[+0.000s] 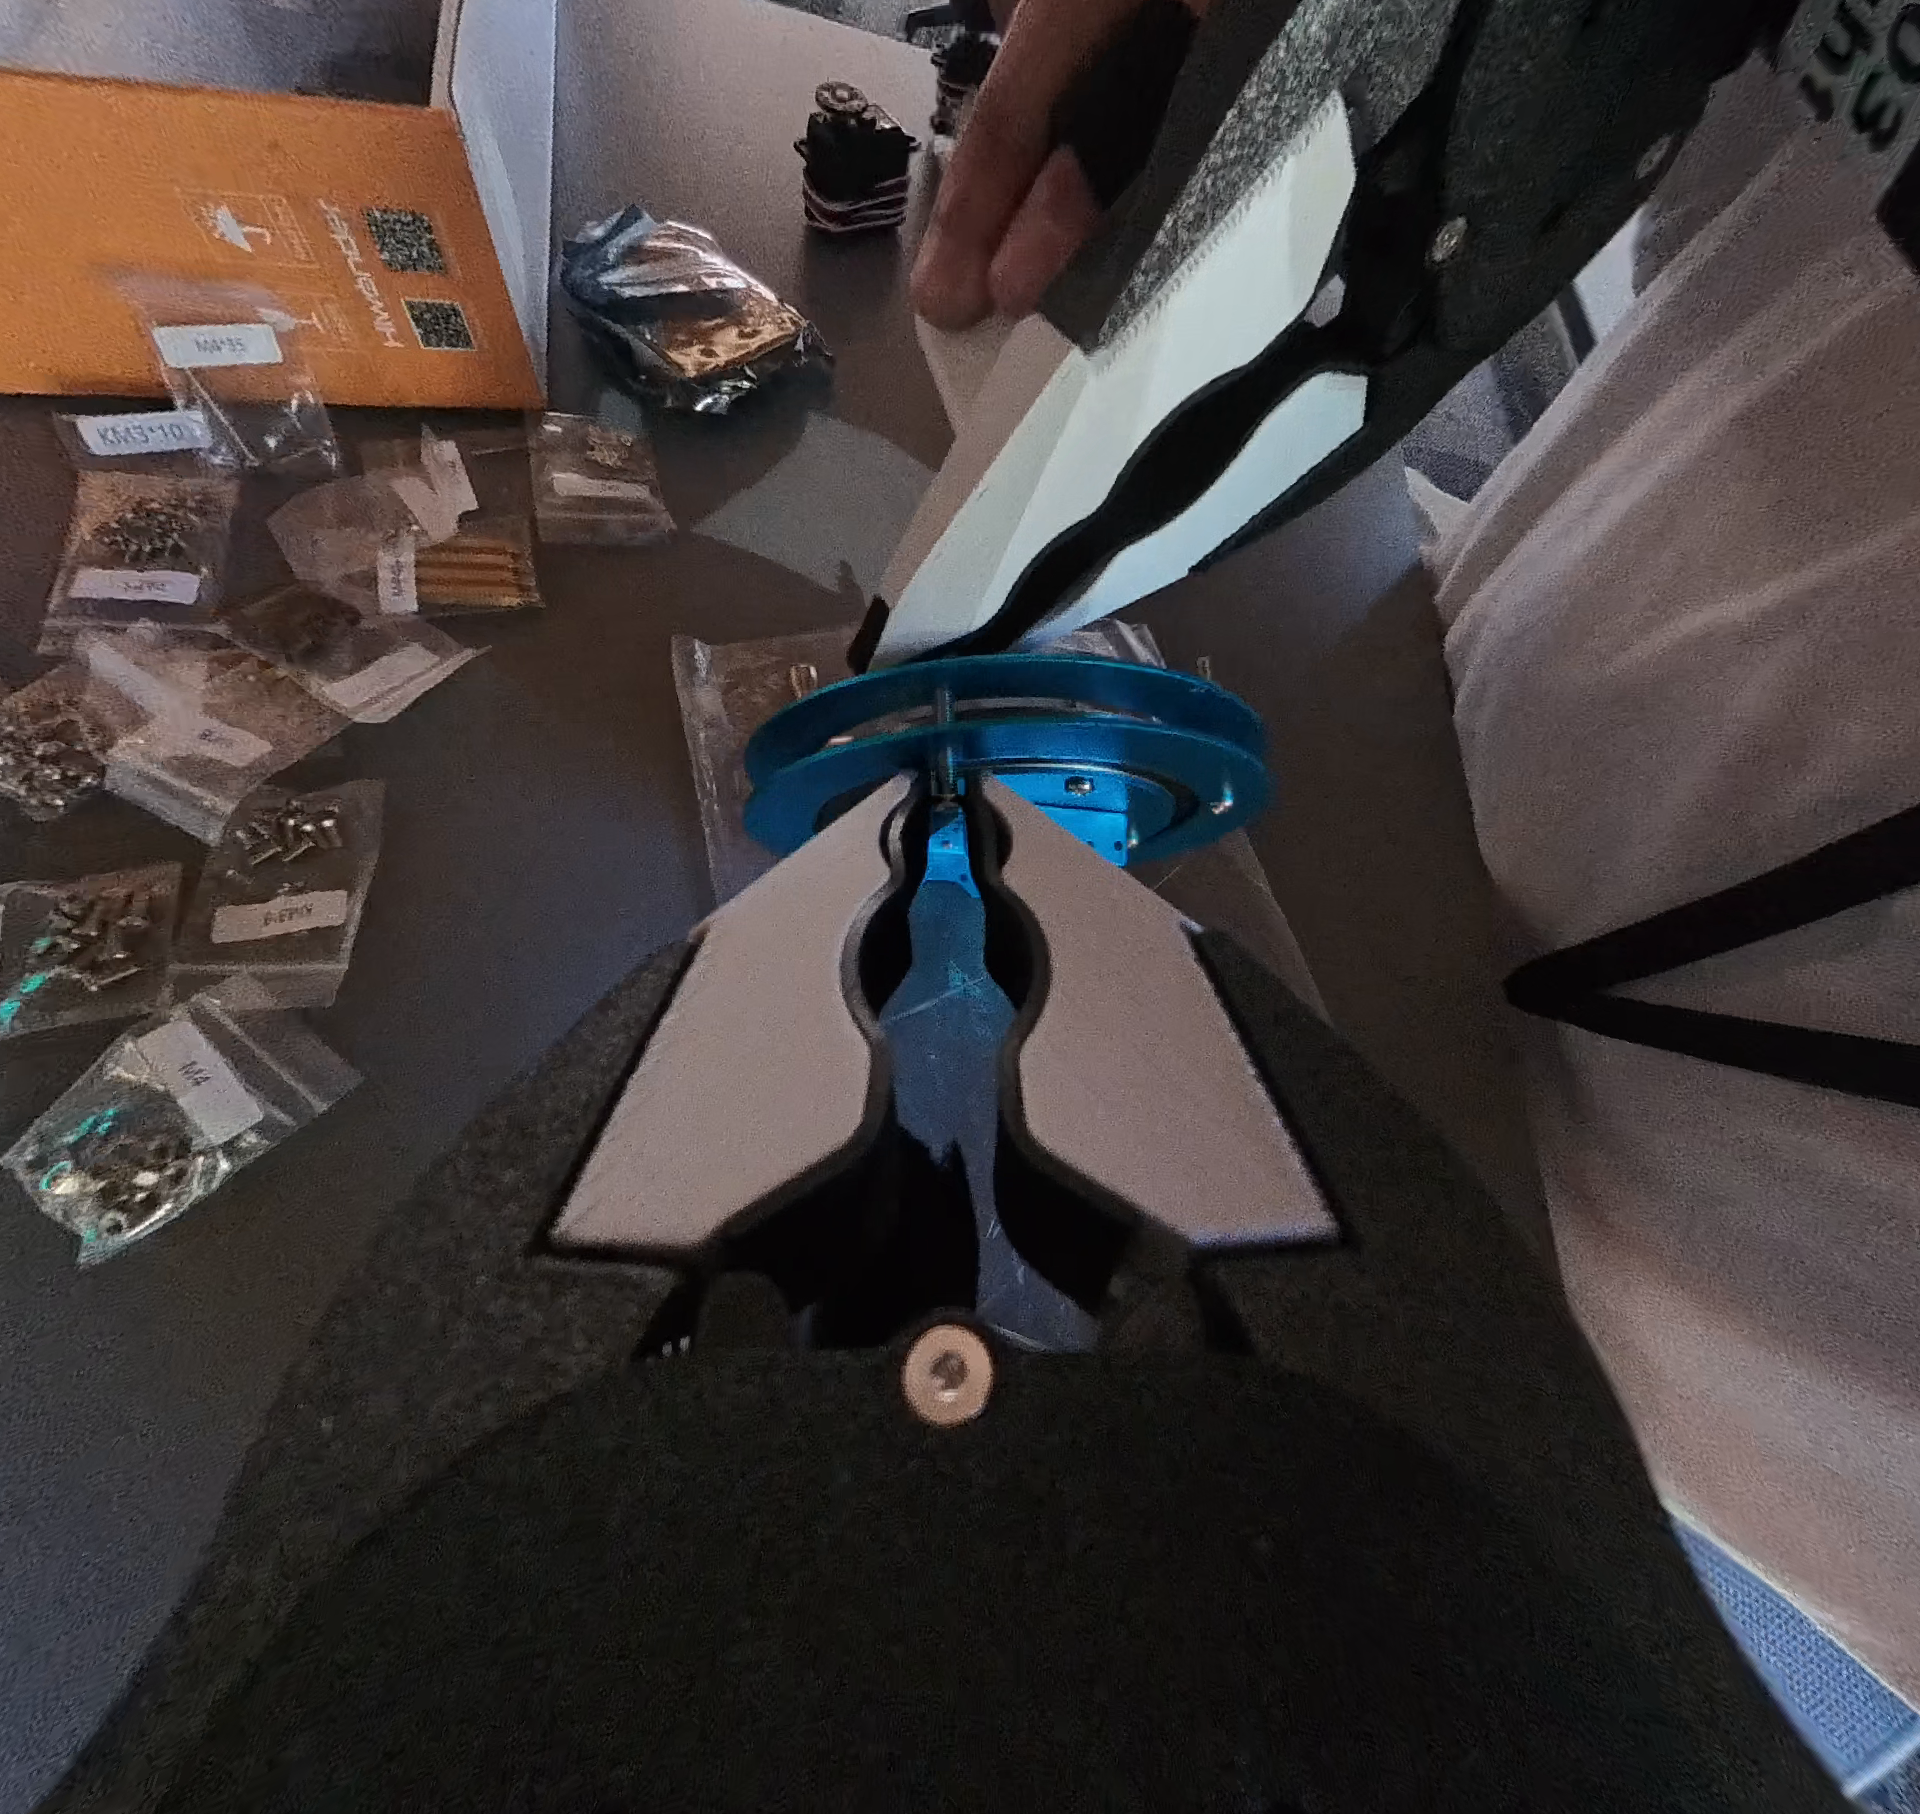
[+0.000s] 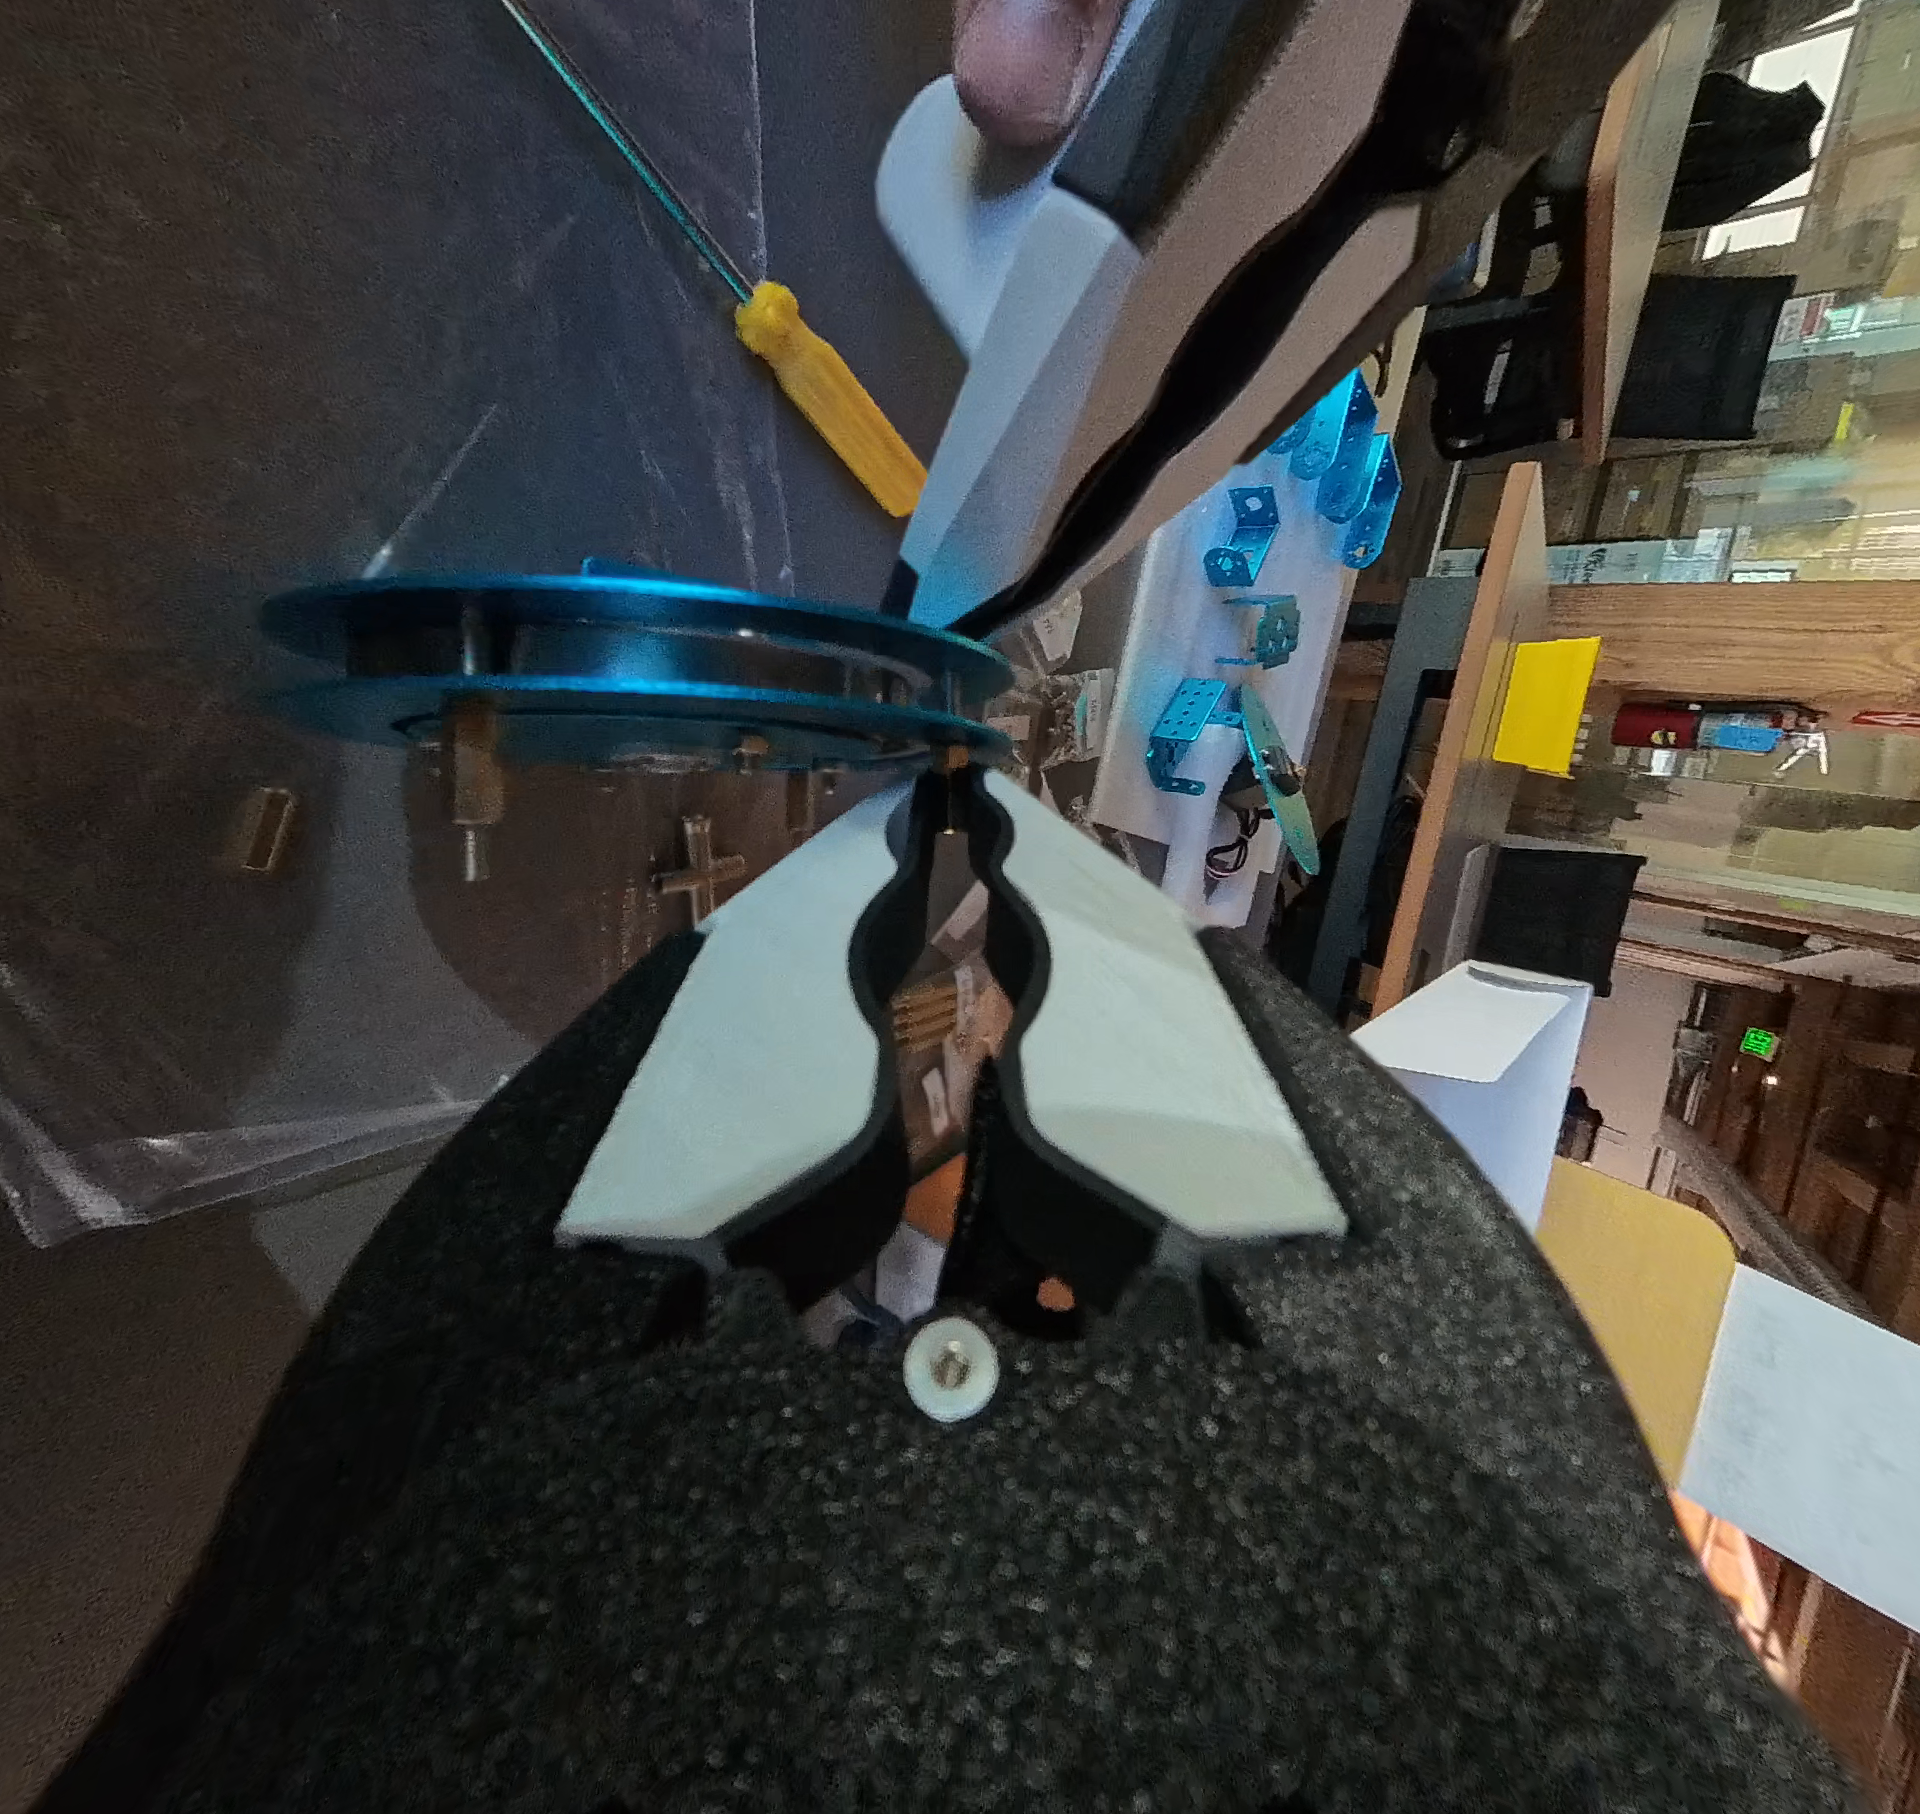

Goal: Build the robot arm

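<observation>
Together, our two grippers pinch one blue disc assembly point(image 1: 1006, 756), two round anodised plates stacked on short metal standoffs, held in the air at the centre of both wrist views. Our left gripper point(image 1: 943, 796) has its fingers drawn together on the near rim, around a threaded standoff and a blue bracket below it. In the right wrist view our right gripper point(image 2: 948, 790) is likewise closed on a brass standoff at the rim's right edge, while the other gripper reaches the same rim from the upper right.

On the dark table point(image 1: 644, 81) at the left of the left wrist view lie small bags of screws point(image 1: 135, 1130), an orange box point(image 1: 239, 237) and a black servo point(image 1: 854, 162) farther up. A yellow-handled screwdriver point(image 2: 831, 398) shows at upper centre of the right view, with blue brackets point(image 2: 1247, 538) on white at right.
</observation>
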`<state>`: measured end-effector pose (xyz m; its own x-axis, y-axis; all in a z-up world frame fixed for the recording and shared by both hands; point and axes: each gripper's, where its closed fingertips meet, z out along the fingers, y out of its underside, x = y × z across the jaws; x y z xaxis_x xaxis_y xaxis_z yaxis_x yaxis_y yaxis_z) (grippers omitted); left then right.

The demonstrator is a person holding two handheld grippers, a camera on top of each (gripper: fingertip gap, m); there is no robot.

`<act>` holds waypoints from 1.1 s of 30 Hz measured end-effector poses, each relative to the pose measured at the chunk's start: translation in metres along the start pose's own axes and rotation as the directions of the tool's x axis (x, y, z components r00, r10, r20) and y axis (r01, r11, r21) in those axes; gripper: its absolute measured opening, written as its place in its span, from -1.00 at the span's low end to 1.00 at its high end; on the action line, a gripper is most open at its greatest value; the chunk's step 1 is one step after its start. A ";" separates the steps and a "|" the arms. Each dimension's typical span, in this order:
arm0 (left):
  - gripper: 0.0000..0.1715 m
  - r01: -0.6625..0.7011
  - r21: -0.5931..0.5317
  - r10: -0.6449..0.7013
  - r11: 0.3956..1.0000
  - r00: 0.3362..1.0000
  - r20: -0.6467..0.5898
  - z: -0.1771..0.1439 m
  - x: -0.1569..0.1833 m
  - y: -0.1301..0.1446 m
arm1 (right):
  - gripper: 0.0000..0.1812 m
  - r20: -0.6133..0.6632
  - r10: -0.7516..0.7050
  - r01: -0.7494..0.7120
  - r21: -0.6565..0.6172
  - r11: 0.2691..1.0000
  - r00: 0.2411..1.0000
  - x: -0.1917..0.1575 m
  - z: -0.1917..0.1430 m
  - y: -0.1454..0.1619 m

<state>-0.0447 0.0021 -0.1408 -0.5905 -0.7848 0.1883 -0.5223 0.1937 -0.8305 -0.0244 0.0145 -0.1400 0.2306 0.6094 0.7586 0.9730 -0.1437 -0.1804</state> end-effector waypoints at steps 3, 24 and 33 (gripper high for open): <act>-0.93 0.003 0.027 -0.003 1.000 1.000 -0.002 0.001 -0.001 -0.002 | -0.96 -0.049 -0.041 0.041 -0.011 0.999 0.998 0.002 0.000 0.002; -0.96 -0.463 -0.188 0.500 0.866 0.809 0.309 0.006 0.002 -0.005 | -0.85 0.703 0.525 -0.652 -0.114 0.749 0.480 -0.020 -0.019 -0.005; -0.96 -0.495 -0.195 0.532 0.846 0.789 0.308 0.007 0.007 -0.005 | -0.95 0.446 0.297 -0.304 -0.058 0.951 0.845 -0.013 -0.019 -0.003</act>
<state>-0.0416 -0.0088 -0.1387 -0.5544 -0.6969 -0.4550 -0.2695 0.6676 -0.6941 -0.0299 -0.0075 -0.1377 0.4833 0.8194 0.3082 0.8553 -0.3670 -0.3657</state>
